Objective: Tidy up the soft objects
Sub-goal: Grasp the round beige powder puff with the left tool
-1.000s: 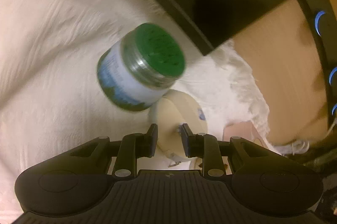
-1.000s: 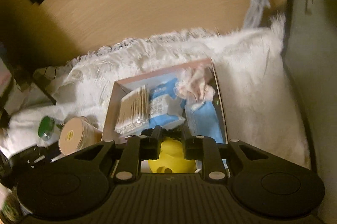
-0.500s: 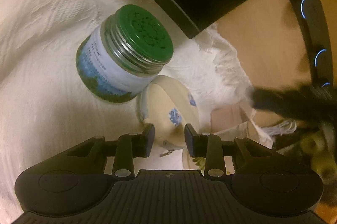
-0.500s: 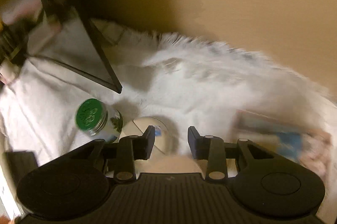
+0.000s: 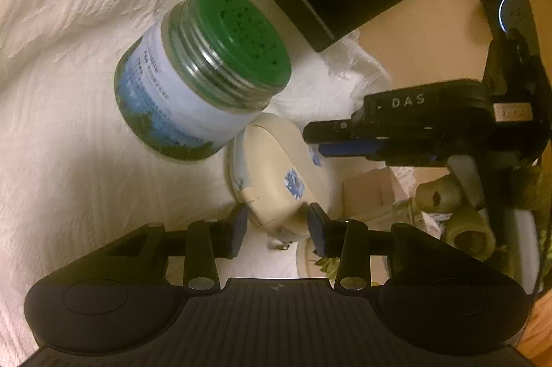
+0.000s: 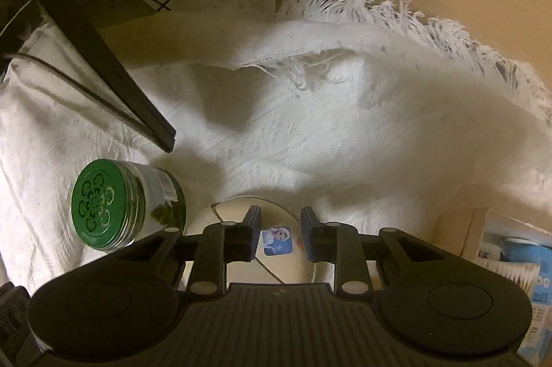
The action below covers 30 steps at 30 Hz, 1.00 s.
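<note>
On fringed white cloth [image 6: 310, 132], round cream tin [image 5: 276, 174] beside green-lidded jar [image 5: 203, 73]

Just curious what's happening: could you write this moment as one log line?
left tool: open, at cream round case | right tool: open, above case | green-lidded jar: beside case, on white cloth

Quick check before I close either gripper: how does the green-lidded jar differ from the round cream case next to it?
The green-lidded jar is taller, with a label and threaded neck; the cream case is a flatter disc with small stickers. The jar has a dark green lid; the case is pale all over. Both rest on the white fringed cloth, touching or nearly so.
</note>
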Each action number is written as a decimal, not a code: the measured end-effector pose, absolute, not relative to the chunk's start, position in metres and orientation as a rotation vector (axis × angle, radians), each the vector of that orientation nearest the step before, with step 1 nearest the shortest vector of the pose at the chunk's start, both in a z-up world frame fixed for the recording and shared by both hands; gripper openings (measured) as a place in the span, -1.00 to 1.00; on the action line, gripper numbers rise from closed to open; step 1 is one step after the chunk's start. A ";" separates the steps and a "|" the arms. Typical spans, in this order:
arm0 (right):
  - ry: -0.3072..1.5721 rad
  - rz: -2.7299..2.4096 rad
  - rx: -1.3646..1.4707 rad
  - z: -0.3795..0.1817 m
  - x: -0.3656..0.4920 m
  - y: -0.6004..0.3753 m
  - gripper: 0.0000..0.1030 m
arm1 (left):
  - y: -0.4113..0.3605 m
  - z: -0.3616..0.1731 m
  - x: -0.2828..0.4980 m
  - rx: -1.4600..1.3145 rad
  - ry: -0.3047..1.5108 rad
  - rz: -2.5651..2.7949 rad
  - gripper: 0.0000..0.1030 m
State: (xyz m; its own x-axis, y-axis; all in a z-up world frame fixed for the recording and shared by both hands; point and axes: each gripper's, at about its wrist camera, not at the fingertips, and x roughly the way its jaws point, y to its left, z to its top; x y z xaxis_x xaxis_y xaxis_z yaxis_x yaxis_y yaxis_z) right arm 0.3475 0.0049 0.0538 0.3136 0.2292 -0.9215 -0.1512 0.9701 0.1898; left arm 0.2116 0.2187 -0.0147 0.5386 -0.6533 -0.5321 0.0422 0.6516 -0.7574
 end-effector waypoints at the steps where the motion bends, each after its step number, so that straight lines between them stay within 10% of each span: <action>1: 1.211 0.234 0.064 0.055 0.347 0.003 -0.52 | 0.219 -0.013 0.213 -0.764 0.916 -0.463 -0.17; 13: 1.245 0.142 0.048 0.041 0.352 -0.006 -0.52 | 0.210 -0.006 0.219 -0.726 0.912 -0.459 -0.16; 24: 1.275 0.229 0.072 0.041 0.351 -0.009 -0.61 | 0.223 -0.012 0.222 -0.828 0.860 -0.549 0.40; 30: 1.282 0.304 0.084 0.047 0.346 0.003 -0.65 | 0.218 -0.021 0.239 -0.822 0.874 -0.446 0.25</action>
State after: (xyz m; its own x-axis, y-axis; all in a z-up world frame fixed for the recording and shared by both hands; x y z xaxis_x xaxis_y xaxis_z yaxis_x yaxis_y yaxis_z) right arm 0.3458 0.0031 0.0471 0.2507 0.2694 -0.9298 -0.1769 0.9571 0.2296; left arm 0.2389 0.2179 -0.0212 0.5809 -0.6468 -0.4942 0.0212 0.6189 -0.7852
